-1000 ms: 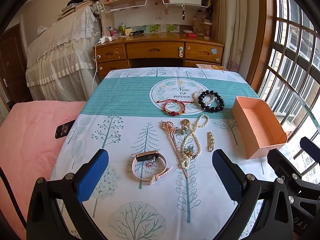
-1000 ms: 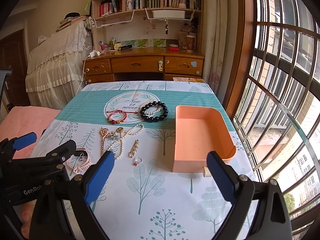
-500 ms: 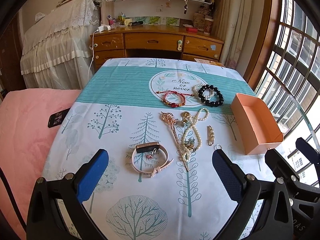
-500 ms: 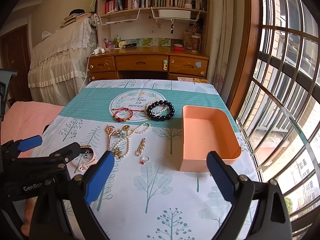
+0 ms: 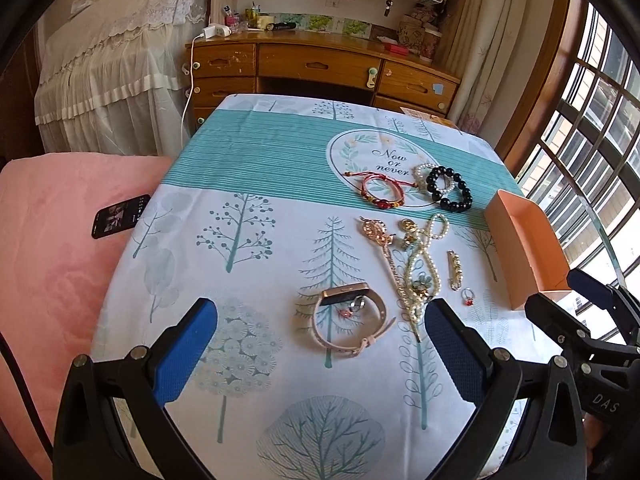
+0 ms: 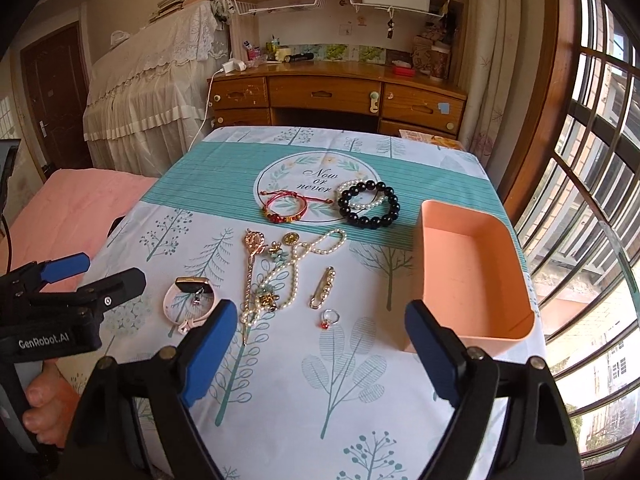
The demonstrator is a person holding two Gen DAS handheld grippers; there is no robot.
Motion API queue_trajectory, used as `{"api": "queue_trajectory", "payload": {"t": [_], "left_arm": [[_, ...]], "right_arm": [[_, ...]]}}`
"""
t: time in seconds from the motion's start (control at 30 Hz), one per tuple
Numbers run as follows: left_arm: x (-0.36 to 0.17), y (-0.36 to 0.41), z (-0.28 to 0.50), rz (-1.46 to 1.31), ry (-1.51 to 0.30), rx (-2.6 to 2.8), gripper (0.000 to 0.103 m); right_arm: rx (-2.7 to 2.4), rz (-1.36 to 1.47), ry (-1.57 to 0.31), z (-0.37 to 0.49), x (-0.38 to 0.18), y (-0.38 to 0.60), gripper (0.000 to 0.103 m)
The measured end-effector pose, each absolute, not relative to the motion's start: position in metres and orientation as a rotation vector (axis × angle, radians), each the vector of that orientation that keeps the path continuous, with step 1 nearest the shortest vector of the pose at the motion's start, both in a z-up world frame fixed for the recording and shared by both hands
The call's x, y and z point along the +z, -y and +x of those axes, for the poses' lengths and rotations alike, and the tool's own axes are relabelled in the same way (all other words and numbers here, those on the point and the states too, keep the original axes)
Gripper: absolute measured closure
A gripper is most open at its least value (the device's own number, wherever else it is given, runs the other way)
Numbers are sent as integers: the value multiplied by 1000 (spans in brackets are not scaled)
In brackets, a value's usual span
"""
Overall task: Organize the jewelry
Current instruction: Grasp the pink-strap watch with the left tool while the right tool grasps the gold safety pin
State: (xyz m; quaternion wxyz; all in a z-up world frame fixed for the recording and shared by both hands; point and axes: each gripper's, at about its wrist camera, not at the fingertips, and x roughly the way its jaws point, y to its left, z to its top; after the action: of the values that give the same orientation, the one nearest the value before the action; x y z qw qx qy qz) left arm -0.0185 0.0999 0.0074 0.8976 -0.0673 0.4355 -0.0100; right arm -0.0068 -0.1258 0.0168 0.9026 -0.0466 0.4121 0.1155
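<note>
Jewelry lies on the tree-print tablecloth: a pink watch [image 5: 347, 320] [image 6: 189, 299], a gold hairpin [image 6: 252, 276], a pearl necklace [image 6: 296, 264], a gold brooch [image 6: 323, 293], a small red-stone ring [image 6: 329, 318], a red cord bracelet [image 6: 285, 209] and a black bead bracelet [image 6: 369, 205]. An empty peach box [image 6: 476, 276] stands at the right. My left gripper [image 5: 320, 354] is open and empty, just short of the watch. My right gripper [image 6: 320, 354] is open and empty, near the ring and the box's front corner.
A phone [image 5: 120, 216] lies on the pink bed [image 5: 52, 248] left of the table. A wooden desk [image 6: 336, 96] with shelves stands behind the table, a covered piano [image 6: 152, 92] at far left, barred windows [image 6: 592, 160] on the right.
Both grippers have moved forward and lower over the table; the left view has swung left, so the jewelry sits further right in it. Both stay open and empty.
</note>
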Motion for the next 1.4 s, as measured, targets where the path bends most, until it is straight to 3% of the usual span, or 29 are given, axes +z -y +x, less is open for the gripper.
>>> {"api": "queue_trajectory", "payload": {"t": [0.2,0.37,0.53,0.8,0.93,1.0,1.2,1.33,1.4], "left_arm": [[-15,-120,-7,-112,-998,-86,1],[-41,-125,7,-139,-1103,-126,1],[-50,-118,19,-118,-1126,-164,8],[-59,-94,43,29,-1173,-216,49],[-66,-80,49,123,-1197,-252,57],[-69,-77,51,146,-1207,-258,69],[-68,-72,53,166,-1198,-275,89],[-68,-67,52,170,-1205,-275,95],[-68,-67,52,150,-1214,-266,96]], "right_arm": [[348,-109,-979,23,2,110,33],[396,-73,-1093,53,-11,104,38],[401,-11,-1191,81,-25,107,43],[368,70,-1308,112,-40,119,49],[333,80,-1343,123,-48,123,56],[318,81,-1361,128,-54,125,62],[276,88,-1404,133,-66,129,72],[227,81,-1416,138,-70,131,74],[205,77,-1425,140,-73,132,81]]}}
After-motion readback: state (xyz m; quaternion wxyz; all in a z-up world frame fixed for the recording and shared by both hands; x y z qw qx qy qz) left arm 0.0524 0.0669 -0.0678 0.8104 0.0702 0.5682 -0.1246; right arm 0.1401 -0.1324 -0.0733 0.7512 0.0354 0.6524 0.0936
